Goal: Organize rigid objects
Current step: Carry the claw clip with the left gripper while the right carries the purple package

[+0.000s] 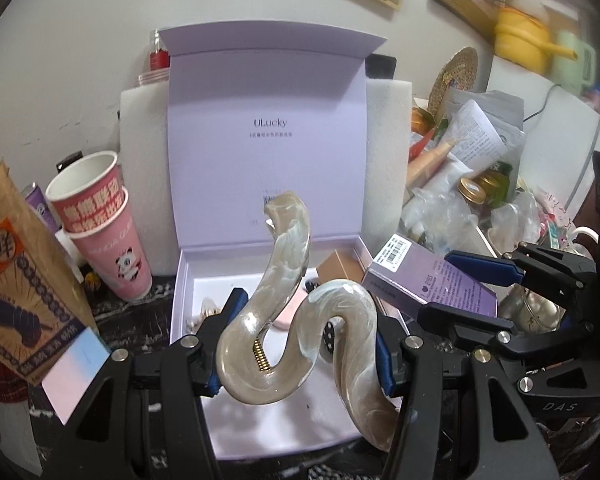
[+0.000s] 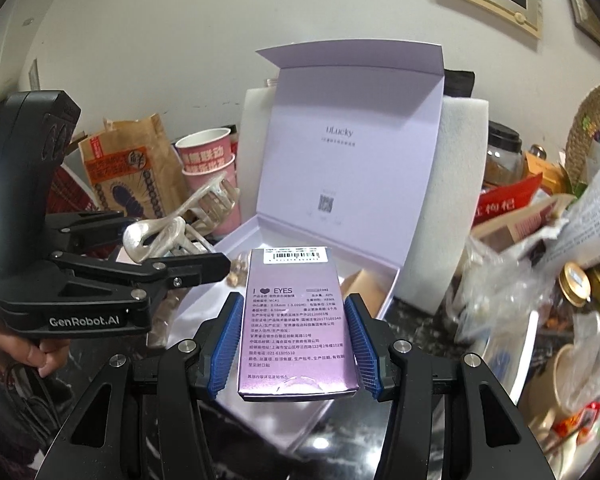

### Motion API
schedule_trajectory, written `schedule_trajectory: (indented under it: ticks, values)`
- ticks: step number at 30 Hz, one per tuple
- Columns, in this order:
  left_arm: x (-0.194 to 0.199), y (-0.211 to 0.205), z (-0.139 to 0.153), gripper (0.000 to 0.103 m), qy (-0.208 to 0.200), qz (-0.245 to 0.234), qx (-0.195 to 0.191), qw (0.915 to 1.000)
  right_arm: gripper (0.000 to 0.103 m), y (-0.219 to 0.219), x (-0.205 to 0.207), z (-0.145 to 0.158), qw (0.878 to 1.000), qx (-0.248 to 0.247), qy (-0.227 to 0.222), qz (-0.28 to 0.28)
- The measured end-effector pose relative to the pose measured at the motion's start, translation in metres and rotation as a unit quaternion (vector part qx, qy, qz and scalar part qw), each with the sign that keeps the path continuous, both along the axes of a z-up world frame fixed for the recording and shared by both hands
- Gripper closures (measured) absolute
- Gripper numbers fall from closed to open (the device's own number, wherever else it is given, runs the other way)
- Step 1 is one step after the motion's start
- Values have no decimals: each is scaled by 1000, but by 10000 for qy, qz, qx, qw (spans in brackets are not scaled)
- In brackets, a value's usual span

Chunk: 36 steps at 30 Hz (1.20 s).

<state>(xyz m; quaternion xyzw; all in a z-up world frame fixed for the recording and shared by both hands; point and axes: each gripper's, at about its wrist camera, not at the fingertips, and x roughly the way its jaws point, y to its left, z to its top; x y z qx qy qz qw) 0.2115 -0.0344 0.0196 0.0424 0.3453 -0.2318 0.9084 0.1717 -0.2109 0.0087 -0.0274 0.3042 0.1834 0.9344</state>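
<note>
Pinching a hair claw (image 1: 296, 316) in left gripper (image 1: 300, 344), right gripper (image 2: 292, 344) seemingly clamping purple carton (image 2: 296, 320), over open box (image 1: 184, 280)

The hair claw (image 1: 300, 312) is glossy marbled plastic (with a brass-coloured metal spring), the lilac gift box (image 1: 268, 152) matt card, the small carton (image 2: 296, 320) satiny card.

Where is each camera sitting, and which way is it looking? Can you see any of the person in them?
Left wrist view: sits on the left gripper, looks along its fingers at the pearly hair claw it grips, over the open lilac gift box; the right gripper shows at right.
Right wrist view: sits on the right gripper, looks at the purple contact lens box between its pads; the left gripper and the person's hand show at left.
Shared: gift box, hair claw, lens box, pink paper cups.
</note>
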Motion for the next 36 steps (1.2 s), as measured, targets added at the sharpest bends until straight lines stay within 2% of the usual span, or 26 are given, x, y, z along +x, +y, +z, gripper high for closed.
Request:
schedule_trajectory:
  ticks: [12, 24, 36]
  values:
    - [42, -5, 1, 48, -123, 63, 139, 9998, 52, -6, 49, 4, 9998, 97, 51, -174]
    - [71, -7, -30, 48, 183, 161, 246, 9994, 52, 2, 87, -22, 9988, 62, 429, -244]
    - [81, -3, -62, 48, 483, 304, 496, 9971, 52, 9, 95, -47, 9974, -96, 698, -179]
